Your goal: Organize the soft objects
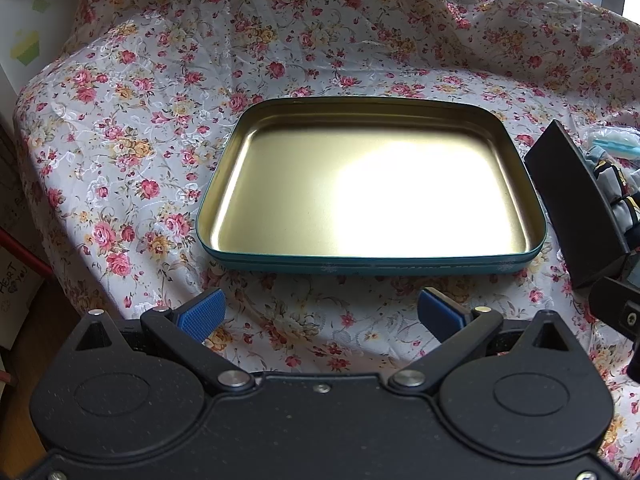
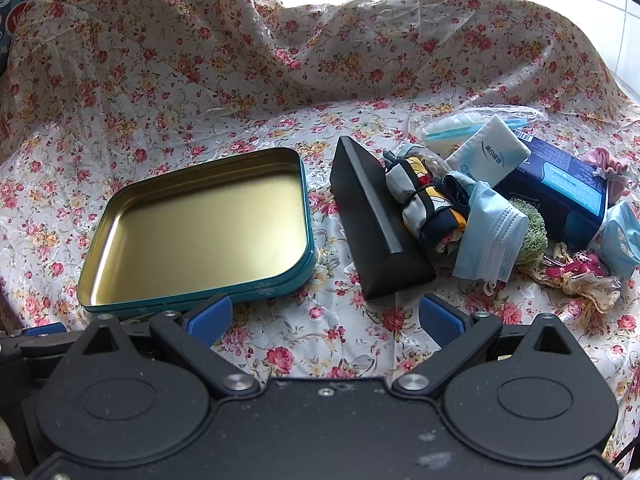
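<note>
Open right gripper (image 2: 326,320) — soft-object pile (image 2: 492,216) ahead-right, tin (image 2: 304,184) ahead-left.

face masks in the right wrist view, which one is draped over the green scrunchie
The unfolded blue mask in the pile's middle lies against the green scrunchie. The other mask sits apart at the right edge.

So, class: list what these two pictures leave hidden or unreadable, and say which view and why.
- Tin floor, left wrist view: glare washes it out.
- Soft pile, left wrist view: black case and the frame edge hide most of it.
- Blue packet text, right wrist view: too small.
- Green knit, right wrist view: mask covers it.
</note>
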The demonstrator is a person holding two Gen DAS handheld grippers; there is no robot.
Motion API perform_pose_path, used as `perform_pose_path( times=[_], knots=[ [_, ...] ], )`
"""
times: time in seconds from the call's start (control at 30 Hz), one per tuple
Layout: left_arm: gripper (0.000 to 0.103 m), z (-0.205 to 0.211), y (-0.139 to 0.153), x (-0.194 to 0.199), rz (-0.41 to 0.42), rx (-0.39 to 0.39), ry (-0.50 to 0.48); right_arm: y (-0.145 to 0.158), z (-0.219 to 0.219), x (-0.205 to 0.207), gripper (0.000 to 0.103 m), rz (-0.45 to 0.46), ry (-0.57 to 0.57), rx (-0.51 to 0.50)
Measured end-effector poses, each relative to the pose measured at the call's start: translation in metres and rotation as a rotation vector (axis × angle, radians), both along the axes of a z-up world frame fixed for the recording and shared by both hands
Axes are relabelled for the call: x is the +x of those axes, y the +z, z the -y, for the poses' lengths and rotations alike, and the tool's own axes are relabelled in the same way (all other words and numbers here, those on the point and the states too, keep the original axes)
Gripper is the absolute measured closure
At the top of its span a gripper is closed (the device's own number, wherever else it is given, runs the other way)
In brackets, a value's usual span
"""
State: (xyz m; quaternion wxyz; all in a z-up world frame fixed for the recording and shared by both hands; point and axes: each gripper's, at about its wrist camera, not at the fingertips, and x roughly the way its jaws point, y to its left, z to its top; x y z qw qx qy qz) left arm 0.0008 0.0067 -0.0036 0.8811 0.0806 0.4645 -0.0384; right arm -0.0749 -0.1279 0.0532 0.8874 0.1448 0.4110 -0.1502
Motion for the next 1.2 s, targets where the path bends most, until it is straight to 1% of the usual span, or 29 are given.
perform_pose_path(
  times=[0.5,0.73,0.83,0.93,1.03,1.13,1.2],
  knots=[
    [0.004,0.001,0.001,-0.001,0.015,-0.012,-0.003,-0.003,-0.006,-0.003,0.002,-0.001,-0.004,0.003],
    [0.004,0.007,0.002,-0.003,0.008,-0.028,-0.034,0.000,0.002,-0.001,0.002,0.000,-0.012,0.006],
    [0.006,0.011,0.002,-0.006,0.012,-0.039,-0.059,0.001,0.005,-0.004,0.003,0.006,-0.021,0.007],
    [0.011,0.016,0.004,-0.009,0.024,-0.047,-0.085,0.001,0.010,-0.008,0.003,0.010,-0.034,0.010],
    [0.011,0.025,0.006,-0.012,0.040,-0.051,-0.126,0.002,0.018,-0.018,0.004,0.027,-0.054,0.019],
    [0.011,0.038,0.007,-0.018,0.058,-0.061,-0.174,0.002,0.031,-0.031,0.005,0.038,-0.098,0.031],
    [0.011,0.049,0.007,-0.022,0.058,-0.066,-0.218,0.000,0.043,-0.041,0.009,0.044,-0.134,0.043]
  ],
)
